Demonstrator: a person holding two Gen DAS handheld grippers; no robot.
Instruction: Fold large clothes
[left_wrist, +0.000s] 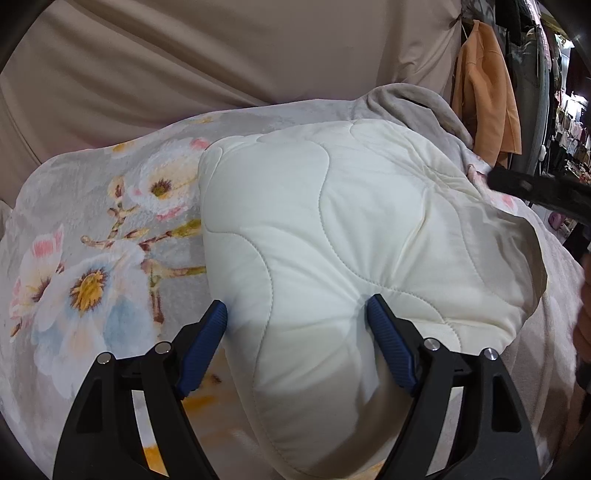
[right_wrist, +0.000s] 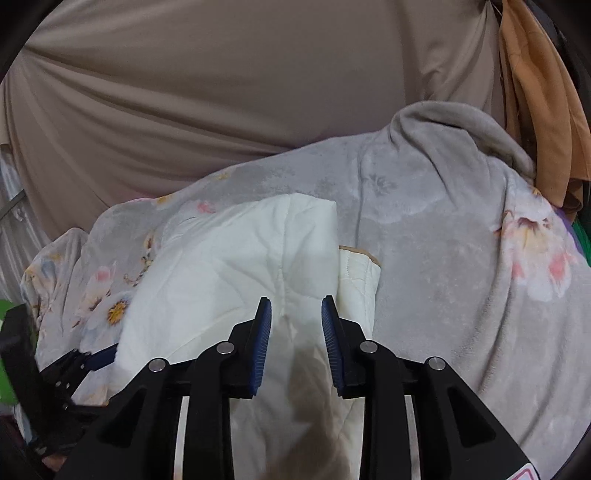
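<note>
Two blue ribbed pads of the left gripper (left_wrist: 297, 308) stood wide, pressed into a puffy fold of the cream quilted garment (left_wrist: 332, 221). It lay on a fuzzy grey floral blanket (left_wrist: 92, 221). Only the right wrist view showed the right gripper (right_wrist: 296, 306) narrowed on a raised flap of that garment (right_wrist: 236, 266), tan lining exposed.

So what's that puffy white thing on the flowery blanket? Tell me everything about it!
It is a cream-white quilted garment, padded, with wavy stitched lines and a tan lining showing at one edge. It lies folded in a soft bundle on the grey floral blanket. The left gripper straddles its near end with blue pads against the padding. The right gripper pinches a fold of it.
</note>
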